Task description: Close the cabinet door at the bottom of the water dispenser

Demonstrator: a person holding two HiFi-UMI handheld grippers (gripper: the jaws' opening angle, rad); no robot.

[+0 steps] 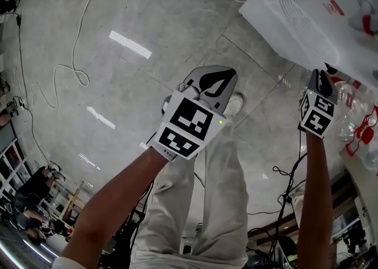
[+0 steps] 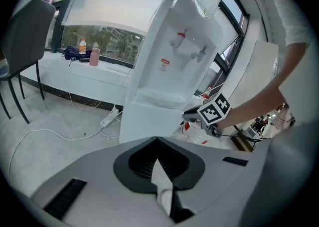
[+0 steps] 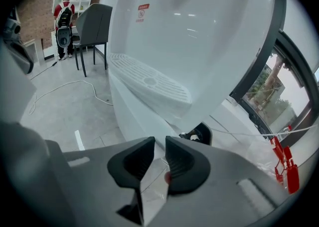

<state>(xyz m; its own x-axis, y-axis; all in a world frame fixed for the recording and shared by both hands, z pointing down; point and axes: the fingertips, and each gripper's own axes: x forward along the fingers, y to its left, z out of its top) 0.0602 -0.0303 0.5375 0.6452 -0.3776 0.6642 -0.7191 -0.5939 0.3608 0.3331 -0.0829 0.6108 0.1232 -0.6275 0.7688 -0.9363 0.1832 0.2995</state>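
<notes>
**Desk:** Where had you got to with the door?

**Me:** Only the approach. I had the right hand-held gripper [image 3: 160,144] close to the lower body of the water dispenser [image 3: 199,37], below the drip tray [image 3: 149,79]. Its jaws were a little spread, with nothing between them.

**Desk:** And the other one?

**Me:** The left hand-held gripper [image 2: 157,140] hung over the floor [image 1: 147,14], well apart from the dispenser. It was pressed together and empty, and I judged it had no part in this step.

**Desk:** Where was the door itself?

**Me:** In the left gripper view I took the white panel under the tray for the cabinet door [image 2: 149,121]. The right hand-held gripper sat just beside its right edge. No view let me tell whether the door stood ajar.

**Desk:** So what did the next move call for?

**Me:** Laying a jaw flat on the door's outer face near its free edge, then pushing toward the cabinet until it seated. It needed a push, not a pinch. My worry was skidding off that smooth white surface.
</notes>
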